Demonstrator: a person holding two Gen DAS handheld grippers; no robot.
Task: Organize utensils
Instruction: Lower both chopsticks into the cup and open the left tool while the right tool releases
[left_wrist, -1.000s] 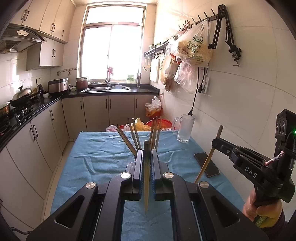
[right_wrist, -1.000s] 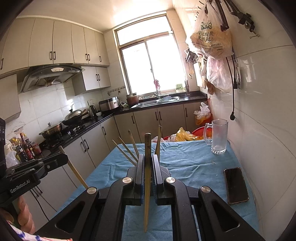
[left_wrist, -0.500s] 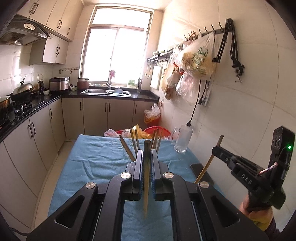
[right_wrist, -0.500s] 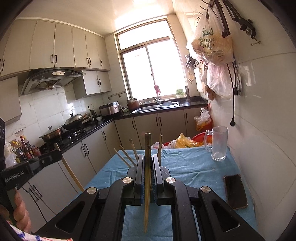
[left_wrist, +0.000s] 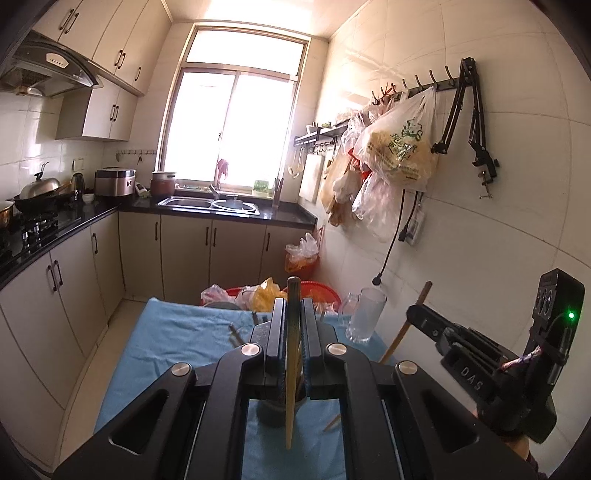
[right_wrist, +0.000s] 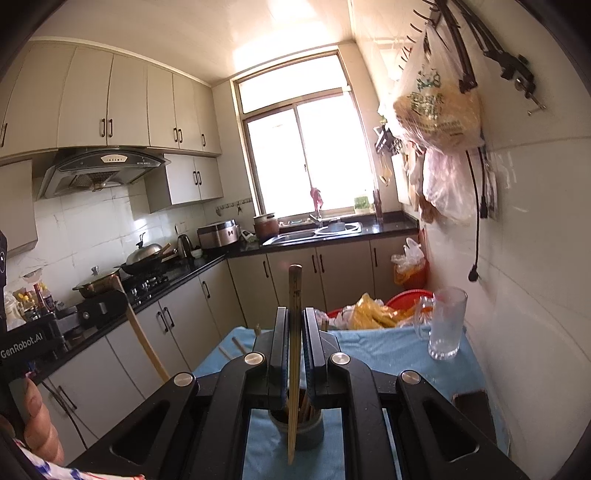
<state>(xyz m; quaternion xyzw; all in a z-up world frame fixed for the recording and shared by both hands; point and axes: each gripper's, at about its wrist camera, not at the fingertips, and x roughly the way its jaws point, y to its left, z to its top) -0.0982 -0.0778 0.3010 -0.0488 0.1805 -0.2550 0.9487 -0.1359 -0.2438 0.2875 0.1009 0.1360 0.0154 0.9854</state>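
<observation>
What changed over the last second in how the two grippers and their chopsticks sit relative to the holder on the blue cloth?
Both grippers tilted upward and came closer over the dark cylindrical holder, which now shows beneath the jaws in both views. Unchanged: the left gripper stays shut on its wooden chopstick, the right gripper on its own. Clear glass mug unmoved.

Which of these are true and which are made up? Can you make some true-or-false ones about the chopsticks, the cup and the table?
1. Each gripper, left gripper and right gripper, pinches one chopstick. True.
2. The glass mug lies on its side. False: it stands upright.
3. The tablecloth is blue. True.
4. The grey holder has no chopsticks in it. False: several sticks stand inside it.
5. A phone lies on the table. True.
</observation>
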